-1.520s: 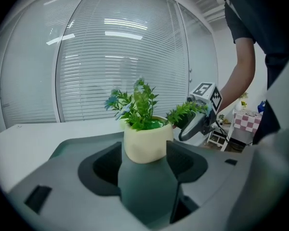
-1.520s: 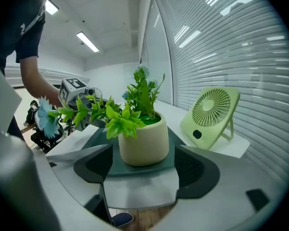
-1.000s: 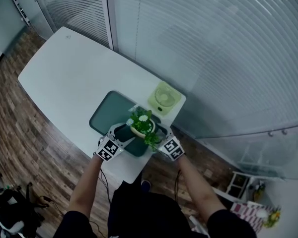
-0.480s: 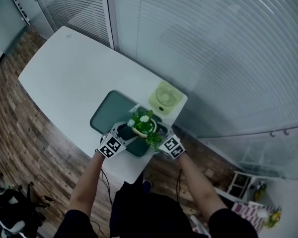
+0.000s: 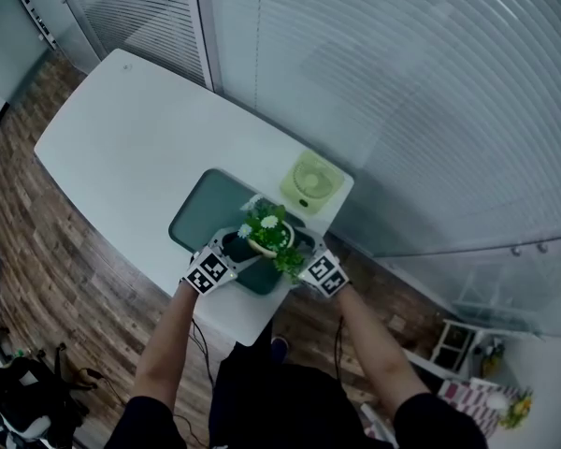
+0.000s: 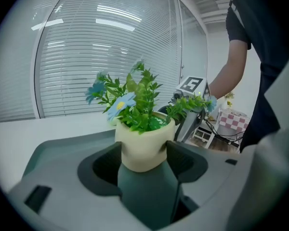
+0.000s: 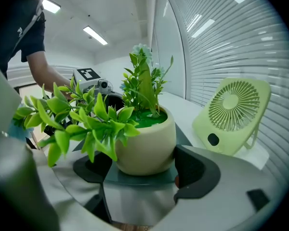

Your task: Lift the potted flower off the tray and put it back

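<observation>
My left gripper (image 5: 236, 252) and right gripper (image 5: 300, 251) both clamp the cream potted flower (image 5: 265, 238) on the dark green tray (image 5: 198, 215) at the white table (image 5: 122, 138)'s near edge. I'd raise both evenly, keeping it upright.

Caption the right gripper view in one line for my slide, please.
Right gripper clasps a cream flower pot on the dark tray, with a pale green fan beside it.

Overhead head view; opposed gripper views share pot (image 6: 142, 146).
</observation>
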